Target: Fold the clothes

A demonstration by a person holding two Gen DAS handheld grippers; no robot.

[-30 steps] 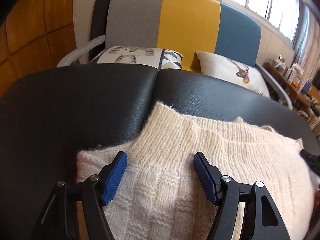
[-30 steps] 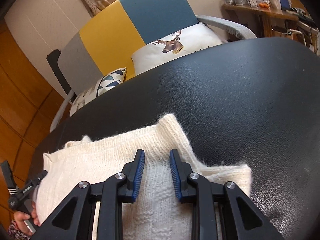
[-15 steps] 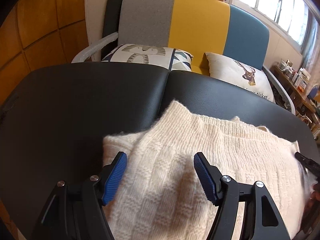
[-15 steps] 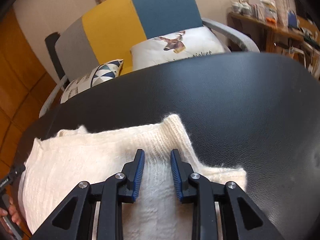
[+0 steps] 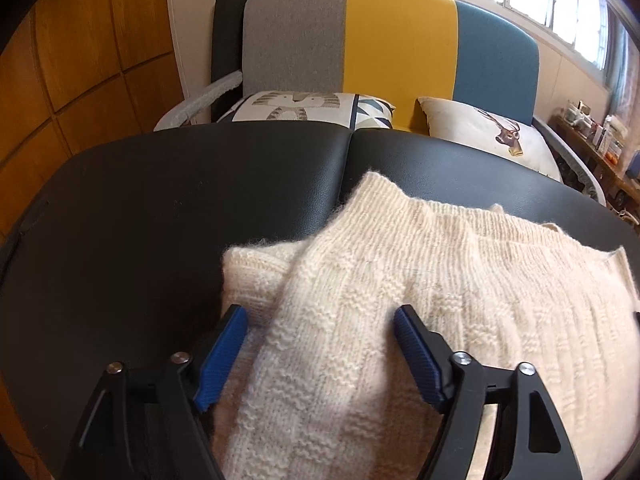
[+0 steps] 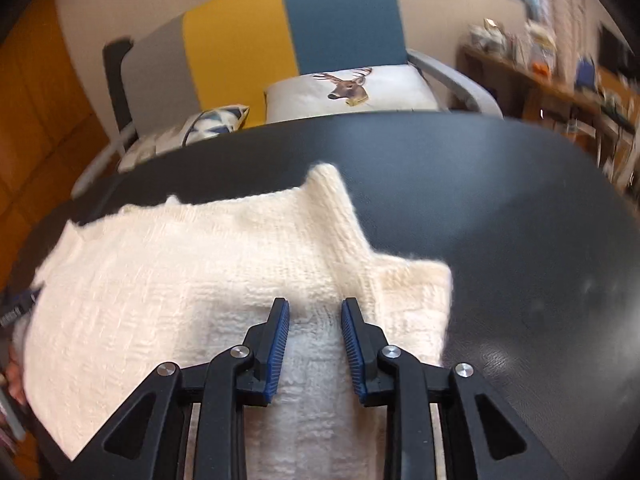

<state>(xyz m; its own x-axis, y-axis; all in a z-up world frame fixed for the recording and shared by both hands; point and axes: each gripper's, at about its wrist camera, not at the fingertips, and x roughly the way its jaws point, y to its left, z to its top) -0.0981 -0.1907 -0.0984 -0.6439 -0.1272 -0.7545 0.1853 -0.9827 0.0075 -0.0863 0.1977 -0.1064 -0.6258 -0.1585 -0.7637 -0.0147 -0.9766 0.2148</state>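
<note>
A cream knitted sweater lies partly folded on a black padded table. A folded strip of it runs up between the blue pads of my left gripper. That gripper's jaws stand wide and are opening, and the pads do not press the knit. In the right wrist view the sweater spreads to the left, with a sleeve corner near the right. My right gripper has its pads close together, with a ridge of the knit pinched between them.
Behind the table stands a grey, yellow and blue sofa with a deer cushion and a patterned cushion. A cluttered shelf runs along the right wall. Bare black table lies right of the sweater. A hand shows at the left edge.
In the left wrist view the sweater's edge has slid rightwards past the jaws, which now stand a little wider. The right wrist view has rolled level, with the knit still between its pads.
</note>
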